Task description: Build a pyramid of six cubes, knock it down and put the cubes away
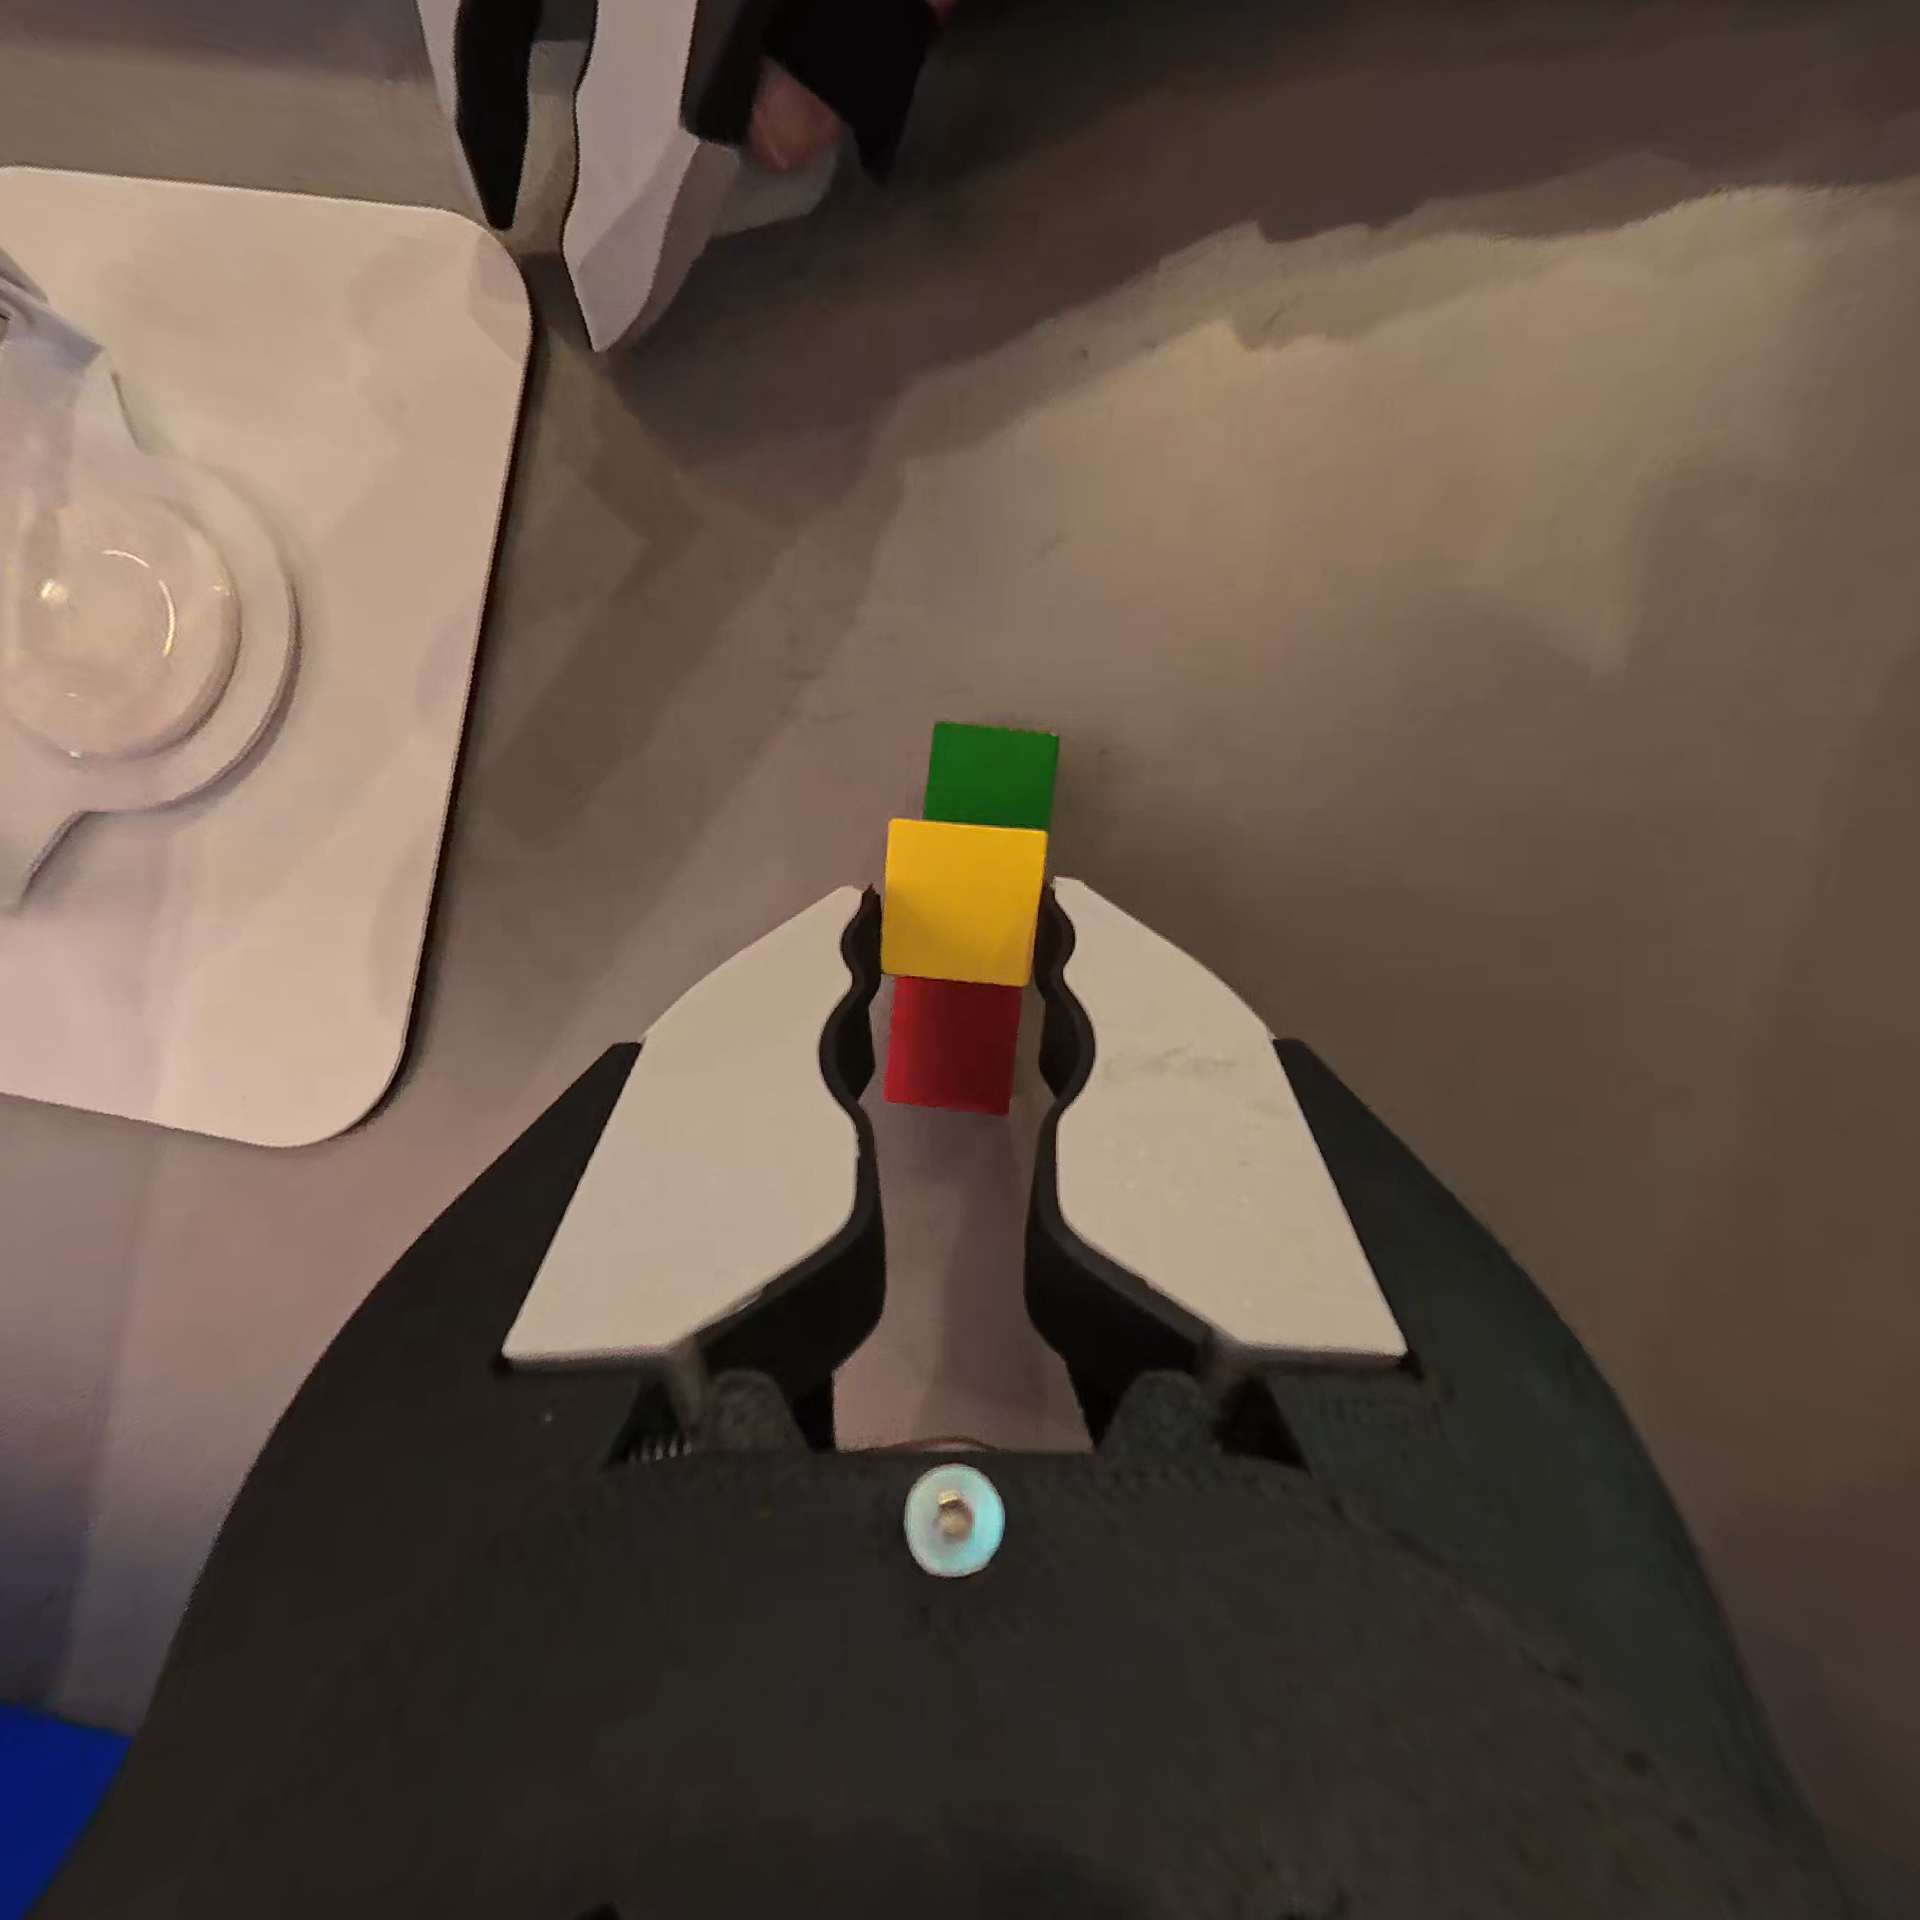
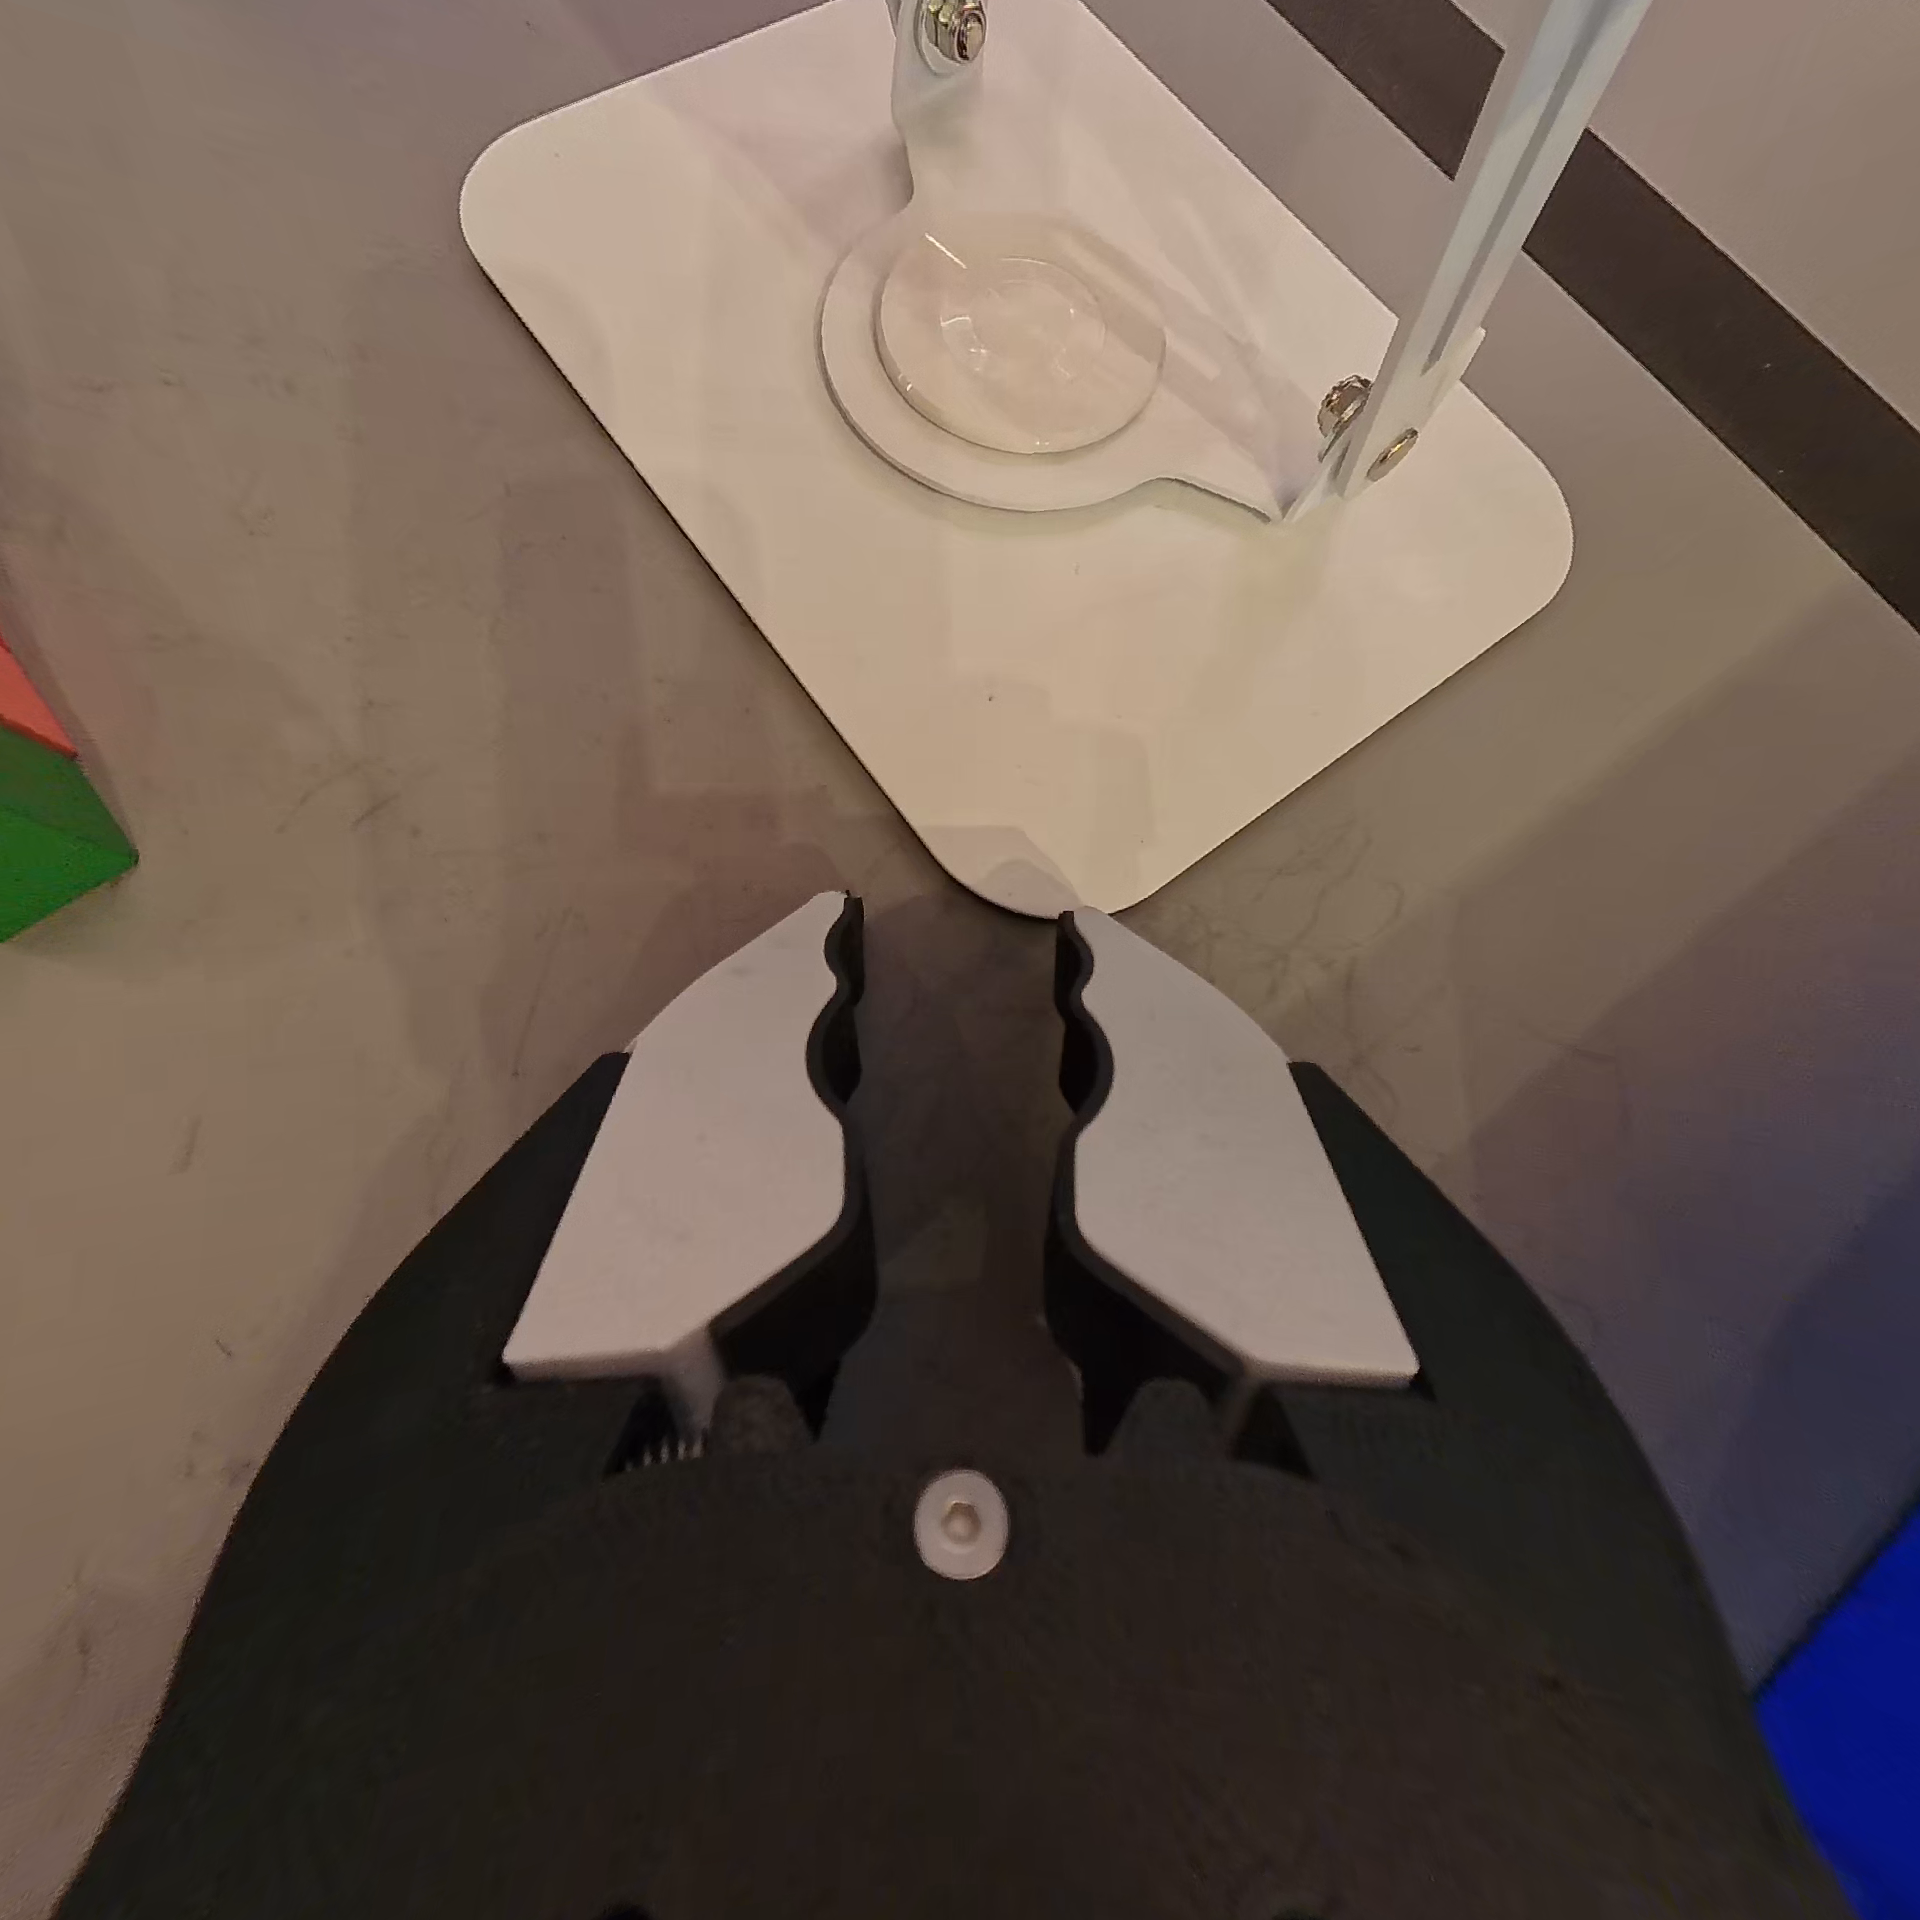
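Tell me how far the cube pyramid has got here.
Early in the build, it seems. Done: a red cube and a green cube sit on the table. In hand: the left gripper grips a yellow cube above them; the right gripper is open and empty. Left: finishing the pyramid, knocking it down, putting cubes away.

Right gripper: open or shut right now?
Open. The right gripper shows a clear gap between its fingertips, with only bare grey table visible between them; nothing is held.

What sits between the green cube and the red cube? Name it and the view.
A yellow cube, gripped by the left tongs, lies between the green cube and red cube in the left wrist view.
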A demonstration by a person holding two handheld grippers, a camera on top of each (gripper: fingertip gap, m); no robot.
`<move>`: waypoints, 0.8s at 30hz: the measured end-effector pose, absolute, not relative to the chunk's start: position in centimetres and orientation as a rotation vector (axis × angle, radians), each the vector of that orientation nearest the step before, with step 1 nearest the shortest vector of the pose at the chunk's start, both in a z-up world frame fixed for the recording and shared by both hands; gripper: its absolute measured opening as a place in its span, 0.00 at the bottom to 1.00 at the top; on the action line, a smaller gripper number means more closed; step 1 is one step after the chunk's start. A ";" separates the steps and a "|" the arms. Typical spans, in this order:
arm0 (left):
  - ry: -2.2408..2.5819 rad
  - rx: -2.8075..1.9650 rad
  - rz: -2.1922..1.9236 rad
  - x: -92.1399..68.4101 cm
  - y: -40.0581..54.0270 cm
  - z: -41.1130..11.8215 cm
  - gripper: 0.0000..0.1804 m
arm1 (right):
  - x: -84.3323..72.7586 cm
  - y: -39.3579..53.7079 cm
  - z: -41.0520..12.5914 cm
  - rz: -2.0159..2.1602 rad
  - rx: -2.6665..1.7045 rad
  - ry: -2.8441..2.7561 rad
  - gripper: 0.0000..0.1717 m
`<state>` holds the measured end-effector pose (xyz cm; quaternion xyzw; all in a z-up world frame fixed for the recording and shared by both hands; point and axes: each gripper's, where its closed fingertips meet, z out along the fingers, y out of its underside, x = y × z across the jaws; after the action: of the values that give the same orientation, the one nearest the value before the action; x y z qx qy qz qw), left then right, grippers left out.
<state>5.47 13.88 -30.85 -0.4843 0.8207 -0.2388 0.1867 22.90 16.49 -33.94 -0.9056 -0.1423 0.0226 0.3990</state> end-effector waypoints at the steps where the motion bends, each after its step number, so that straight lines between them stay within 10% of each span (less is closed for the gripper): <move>1: 2.314 -1.366 -0.674 5.6 13.8 -30.9 0.15 | 22.9 16.5 -33.9 0.057 -2.292 -0.360 0.21; 22: 2.356 -1.366 -0.687 6.3 13.3 -31.5 0.16 | 22.9 16.5 -33.9 0.056 -2.291 -0.362 0.21; 24: 2.357 -1.389 -0.674 6.2 13.4 -31.9 0.28 | 22.9 16.5 -33.9 0.056 -2.291 -0.363 0.21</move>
<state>6.23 13.44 -31.89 -0.4864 0.8256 -0.2361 0.1614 22.87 16.47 -33.94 -0.9053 -0.1433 0.0219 0.3993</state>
